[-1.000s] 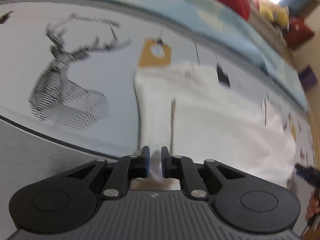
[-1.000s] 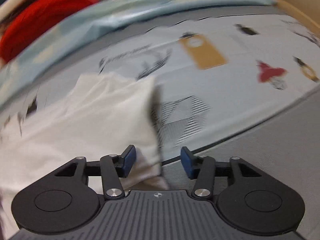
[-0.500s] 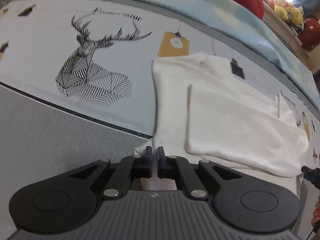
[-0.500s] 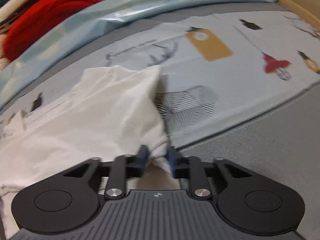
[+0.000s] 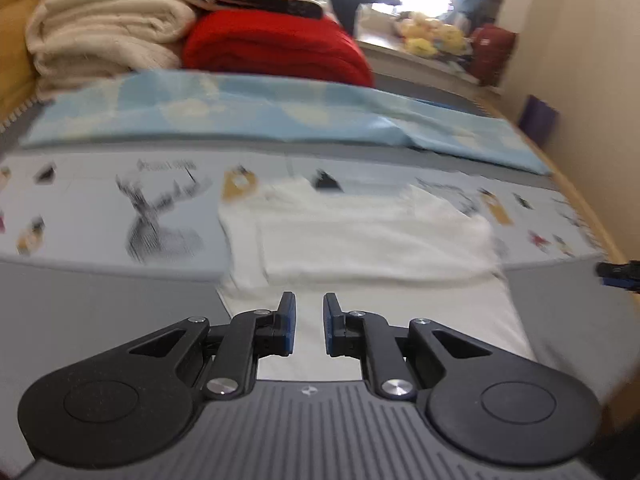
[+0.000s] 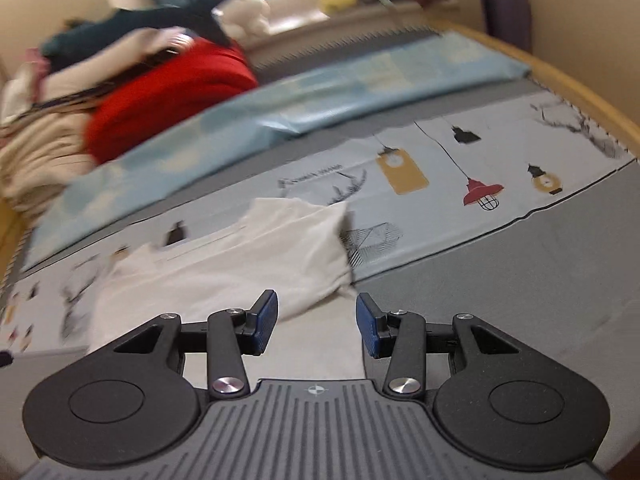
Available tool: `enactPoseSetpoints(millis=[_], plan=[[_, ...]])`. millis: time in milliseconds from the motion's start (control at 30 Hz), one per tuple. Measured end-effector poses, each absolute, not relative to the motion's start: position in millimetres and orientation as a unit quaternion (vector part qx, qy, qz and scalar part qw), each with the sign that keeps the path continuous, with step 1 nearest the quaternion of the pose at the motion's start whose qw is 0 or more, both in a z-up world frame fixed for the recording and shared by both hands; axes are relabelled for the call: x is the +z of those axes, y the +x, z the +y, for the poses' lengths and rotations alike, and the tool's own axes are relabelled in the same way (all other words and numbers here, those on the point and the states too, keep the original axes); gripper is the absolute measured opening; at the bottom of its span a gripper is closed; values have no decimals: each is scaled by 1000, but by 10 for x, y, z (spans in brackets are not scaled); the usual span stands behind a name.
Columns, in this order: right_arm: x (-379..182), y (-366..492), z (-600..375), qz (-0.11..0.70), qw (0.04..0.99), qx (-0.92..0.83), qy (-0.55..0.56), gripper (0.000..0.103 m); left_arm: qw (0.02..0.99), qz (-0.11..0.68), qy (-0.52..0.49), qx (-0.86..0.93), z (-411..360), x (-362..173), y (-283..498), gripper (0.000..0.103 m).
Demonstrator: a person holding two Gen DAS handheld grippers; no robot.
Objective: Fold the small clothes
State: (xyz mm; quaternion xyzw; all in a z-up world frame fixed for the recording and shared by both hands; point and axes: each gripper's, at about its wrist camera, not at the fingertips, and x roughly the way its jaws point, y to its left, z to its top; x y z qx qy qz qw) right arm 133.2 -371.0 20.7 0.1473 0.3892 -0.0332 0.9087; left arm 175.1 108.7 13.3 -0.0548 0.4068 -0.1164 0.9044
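White garment lies part-folded on the printed sheet of the bed, near its front edge. Left gripper: jaws opening, nothing between them, above the cloth. Right gripper: jaws apart, empty, over the garment's corner.

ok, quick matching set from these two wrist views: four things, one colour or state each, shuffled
Things:
1. garment
2. blanket
3. left gripper
4. lamp print

States:
A. folded, red
B. white, flat on the bed
C. red shade, black cage
D. jaws opening, nothing between them

Pairs: 1-B, 2-A, 3-D, 4-C
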Motion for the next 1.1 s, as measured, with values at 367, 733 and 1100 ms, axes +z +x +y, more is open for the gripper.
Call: enactPoseSetpoints(millis=[367,733,1100], plan=[[-806,244,-3869,471,866,-78,149,36,837,529,-132,-52,1363,-1114,791,12],[-1172,381,-3809,537,828,-96,130,36,814,567,-125,-19,1529,-1374,868,15],[-1294,374,-3763,562,812,-92,126,40,802,589,-94,-14,1469,-1506,837,25]])
